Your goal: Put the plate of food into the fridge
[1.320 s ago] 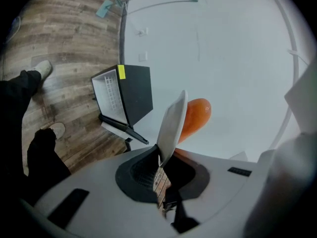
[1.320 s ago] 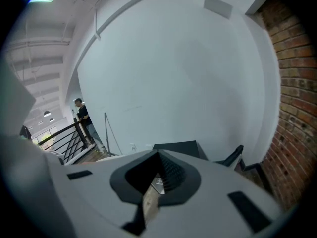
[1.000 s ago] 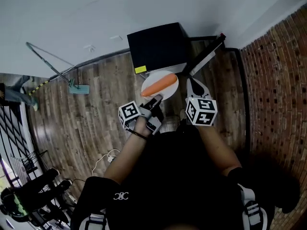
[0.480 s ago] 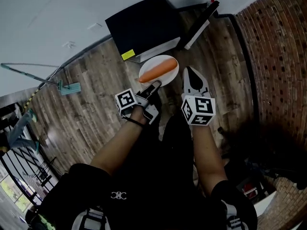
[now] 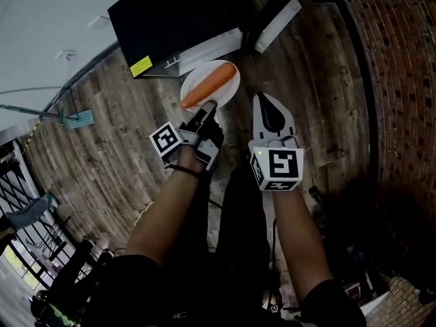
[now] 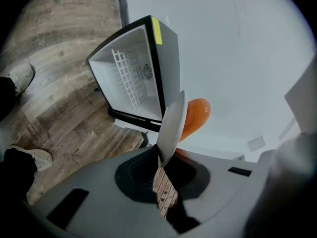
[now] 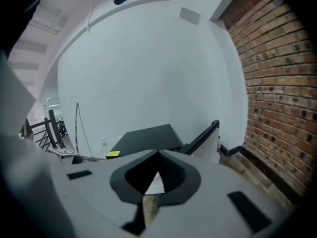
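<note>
A white plate (image 5: 216, 75) carrying an orange carrot (image 5: 207, 86) is held out low in front of a small black fridge (image 5: 170, 16) that stands on the wood floor. Its door (image 5: 281, 13) hangs open to the right. My left gripper (image 5: 206, 108) is shut on the plate's near rim. In the left gripper view the plate (image 6: 173, 125) is edge-on between the jaws (image 6: 161, 158), the carrot (image 6: 194, 117) lies behind it, and the fridge's white inside with a wire shelf (image 6: 130, 78) faces me. My right gripper (image 5: 263, 102) hovers beside the plate, shut and holding nothing (image 7: 157, 155).
A brick wall (image 5: 402, 67) runs along the right. A mop (image 5: 73, 118) lies on the floor at the left, with a black railing (image 5: 12, 176) beyond it. The person's shoes (image 6: 21, 76) stand on the wood floor below the fridge.
The plate and both grippers have come closer to the open fridge, which now fills the top of the head view. The left gripper's hold on the plate is unchanged.
</note>
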`<move>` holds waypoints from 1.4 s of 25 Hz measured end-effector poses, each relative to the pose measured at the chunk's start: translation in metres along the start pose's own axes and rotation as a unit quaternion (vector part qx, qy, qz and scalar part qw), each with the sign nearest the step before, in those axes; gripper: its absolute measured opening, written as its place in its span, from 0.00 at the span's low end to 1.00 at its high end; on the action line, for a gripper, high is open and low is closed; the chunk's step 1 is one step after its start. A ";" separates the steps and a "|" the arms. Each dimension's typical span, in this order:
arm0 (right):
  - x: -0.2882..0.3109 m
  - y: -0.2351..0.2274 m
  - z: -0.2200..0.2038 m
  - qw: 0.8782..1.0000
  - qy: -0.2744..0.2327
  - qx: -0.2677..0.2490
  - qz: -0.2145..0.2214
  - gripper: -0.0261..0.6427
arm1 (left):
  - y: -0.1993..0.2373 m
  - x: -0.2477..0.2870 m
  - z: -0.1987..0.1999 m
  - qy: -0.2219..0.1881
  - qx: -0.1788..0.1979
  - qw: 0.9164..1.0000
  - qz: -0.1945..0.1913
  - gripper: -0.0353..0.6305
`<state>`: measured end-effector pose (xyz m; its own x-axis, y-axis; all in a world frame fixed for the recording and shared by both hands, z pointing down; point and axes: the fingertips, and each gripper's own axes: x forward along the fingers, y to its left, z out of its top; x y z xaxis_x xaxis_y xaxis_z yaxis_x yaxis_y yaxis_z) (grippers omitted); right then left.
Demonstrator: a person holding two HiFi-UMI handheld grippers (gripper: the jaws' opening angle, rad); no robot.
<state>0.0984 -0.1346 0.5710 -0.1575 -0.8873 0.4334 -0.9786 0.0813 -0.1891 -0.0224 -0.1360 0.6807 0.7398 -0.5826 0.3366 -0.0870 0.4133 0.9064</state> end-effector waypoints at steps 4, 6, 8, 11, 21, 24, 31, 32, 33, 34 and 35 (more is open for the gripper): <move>0.025 -0.019 -0.032 0.999 -0.027 -0.019 0.007 0.06 | 0.048 0.040 0.026 -0.037 -0.018 0.999 -0.016 0.09; 0.036 -0.024 -0.048 0.999 -0.034 -0.014 0.015 0.06 | 0.067 0.057 0.043 -0.050 -0.016 0.998 -0.024 0.09; 0.050 -0.028 -0.066 0.999 -0.039 -0.013 0.025 0.06 | 0.087 0.072 0.060 -0.067 -0.010 0.997 -0.030 0.09; 0.075 -0.035 -0.093 0.998 -0.043 -0.020 0.036 0.06 | 0.111 0.095 0.084 -0.091 -0.008 0.995 -0.047 0.10; 0.124 -0.030 -0.158 0.998 -0.018 -0.023 0.062 0.06 | 0.141 0.130 0.158 -0.126 0.010 0.990 -0.068 0.10; 0.133 -0.022 -0.161 0.997 -0.015 -0.025 0.074 0.06 | 0.141 0.138 0.174 -0.132 0.019 0.989 -0.070 0.10; 0.148 -0.019 -0.155 0.996 -0.016 -0.013 0.084 0.06 | 0.144 0.172 0.207 -0.135 0.012 0.987 -0.087 0.10; 0.150 -0.018 -0.156 0.996 -0.016 -0.013 0.085 0.06 | 0.145 0.176 0.211 -0.134 0.007 0.987 -0.089 0.10; 0.154 -0.018 -0.157 0.996 -0.015 -0.013 0.085 0.06 | 0.145 0.179 0.215 -0.134 0.002 0.987 -0.091 0.10; 0.156 -0.019 -0.159 0.996 -0.014 -0.011 0.084 0.06 | 0.145 0.183 0.218 -0.133 -0.001 0.987 -0.092 0.11; 0.159 -0.021 -0.161 0.996 -0.012 -0.009 0.083 0.06 | 0.145 0.187 0.219 -0.131 -0.003 0.987 -0.092 0.11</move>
<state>0.0723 -0.2038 0.7857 -0.3145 -0.8716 0.3760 -0.9415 0.2358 -0.2408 -0.0433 -0.3384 0.9310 0.5445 -0.8090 0.2215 0.0367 0.2869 0.9573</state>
